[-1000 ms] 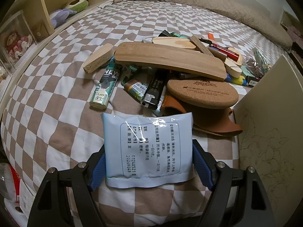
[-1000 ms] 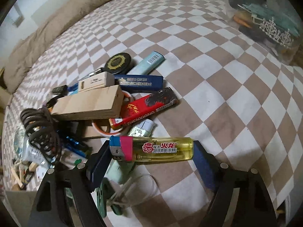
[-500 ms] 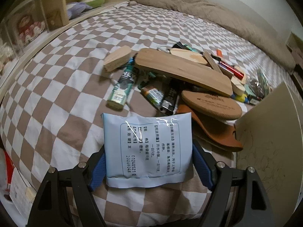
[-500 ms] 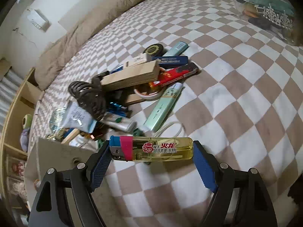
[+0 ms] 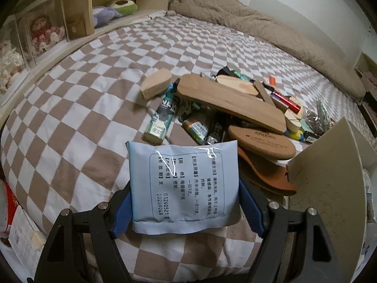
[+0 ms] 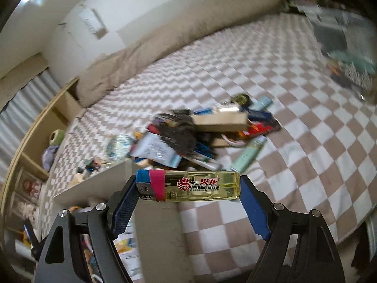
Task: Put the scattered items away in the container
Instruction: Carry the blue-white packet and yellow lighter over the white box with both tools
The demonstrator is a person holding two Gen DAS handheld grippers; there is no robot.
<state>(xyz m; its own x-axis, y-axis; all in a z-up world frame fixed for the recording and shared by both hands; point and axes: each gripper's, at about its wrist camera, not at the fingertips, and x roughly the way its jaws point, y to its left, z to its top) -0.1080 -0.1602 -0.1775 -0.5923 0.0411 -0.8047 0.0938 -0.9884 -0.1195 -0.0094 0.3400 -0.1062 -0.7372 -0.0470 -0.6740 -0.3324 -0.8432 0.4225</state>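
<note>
A pale blue sachet (image 5: 183, 186) with black print hangs above the checked bedspread, and my left gripper (image 5: 185, 202) is shut on its two side edges. In the right wrist view a clear yellow lighter (image 6: 190, 186) with a blue and pink cap lies crosswise between the blue pads, my right gripper (image 6: 188, 195) shut on its ends. The beige container (image 5: 327, 188) stands just right of the left gripper; its wall (image 6: 153, 224) lies right under the lighter. A heap of scattered items (image 5: 226, 108) lies beyond, also the heap (image 6: 207, 136) in the right wrist view.
Wooden boards (image 5: 228, 101), a cork insole (image 5: 261, 141), a tube (image 5: 162, 115) and lighters make up the heap. A brown duvet (image 5: 259, 30) lies at the bed's far end. Shelves with soft toys (image 5: 113, 9) run along the left. A clear bag of trinkets (image 6: 348, 54) sits far right.
My right gripper has risen and swung left with the lighter, from over the heap to above the container's wall. The left gripper has lifted the sachet slightly and rolled a little.
</note>
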